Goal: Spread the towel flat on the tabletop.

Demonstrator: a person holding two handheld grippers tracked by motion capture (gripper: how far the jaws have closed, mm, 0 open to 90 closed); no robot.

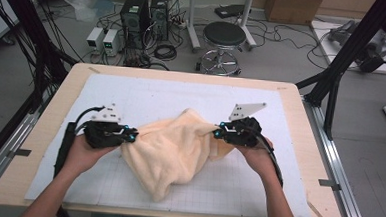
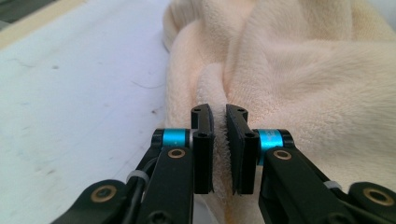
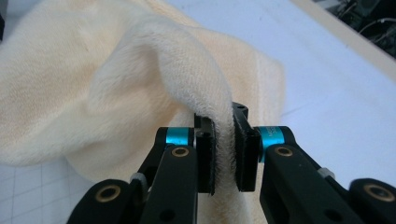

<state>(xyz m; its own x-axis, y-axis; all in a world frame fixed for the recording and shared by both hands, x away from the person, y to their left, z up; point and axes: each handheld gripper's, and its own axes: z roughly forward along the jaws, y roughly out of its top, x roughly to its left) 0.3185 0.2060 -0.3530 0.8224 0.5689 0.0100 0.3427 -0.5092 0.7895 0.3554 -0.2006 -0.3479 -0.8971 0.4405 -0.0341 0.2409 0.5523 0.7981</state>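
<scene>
1. White gridded mat [image 1: 146, 93] covers a wooden table [image 1: 56, 106]; a black stool [image 1: 223, 37] stands on the floor at 12 o'clock.
2. Cream towel [image 1: 171, 150] lies bunched at mat centre, partly raised.
3. Left gripper [image 1: 129, 135], at 9 o'clock of the towel, pinches a fold of it.
4. Right gripper [image 1: 219, 132], at 3 o'clock, likewise pinches a fold.

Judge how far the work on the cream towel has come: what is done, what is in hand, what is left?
Done: each hand-held gripper, left and right, is shut on a fold of the towel. In hand: the pinched edges are raised, while the middle sags, bunched, onto the white mat. Left: probably spreading it flat or folding it; no neat fold shows yet.
</scene>
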